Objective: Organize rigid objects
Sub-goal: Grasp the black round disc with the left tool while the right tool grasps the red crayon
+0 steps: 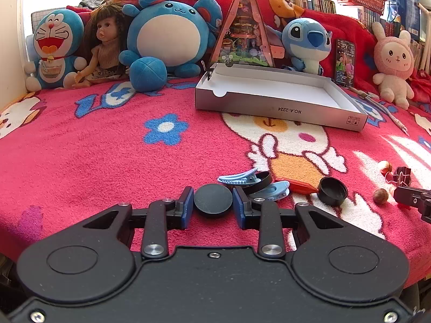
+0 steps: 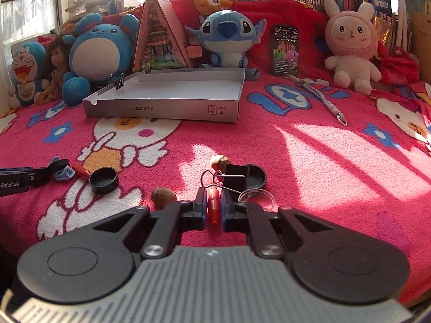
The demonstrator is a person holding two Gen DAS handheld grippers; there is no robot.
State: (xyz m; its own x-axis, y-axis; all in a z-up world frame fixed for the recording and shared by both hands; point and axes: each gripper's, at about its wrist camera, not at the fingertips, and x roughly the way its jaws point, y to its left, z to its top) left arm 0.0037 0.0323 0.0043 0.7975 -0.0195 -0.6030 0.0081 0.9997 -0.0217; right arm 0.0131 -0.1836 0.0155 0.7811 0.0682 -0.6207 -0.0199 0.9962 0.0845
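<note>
My left gripper (image 1: 213,201) is shut on a flat black round lid (image 1: 212,199), its blue pads pressed to both sides. Just beyond lie two light blue clips (image 1: 238,177), a black ring (image 1: 260,181), a red piece (image 1: 295,185) and a black cap (image 1: 332,191). My right gripper (image 2: 214,205) is shut on a red plastic piece (image 2: 213,204). In front of it sit a black binder clip (image 2: 234,177), a black lid (image 2: 256,177), a clear disc (image 2: 256,197) and two nuts (image 2: 163,196). The open white box (image 1: 280,107) stands farther back.
Plush toys (image 1: 172,35), a doll (image 1: 106,45), a triangular dollhouse (image 1: 243,29) and a phone (image 1: 344,62) line the back of the pink blanket (image 1: 107,161). A small binder clip (image 2: 120,80) is clipped on the box rim. A cord (image 2: 323,97) lies right of the box.
</note>
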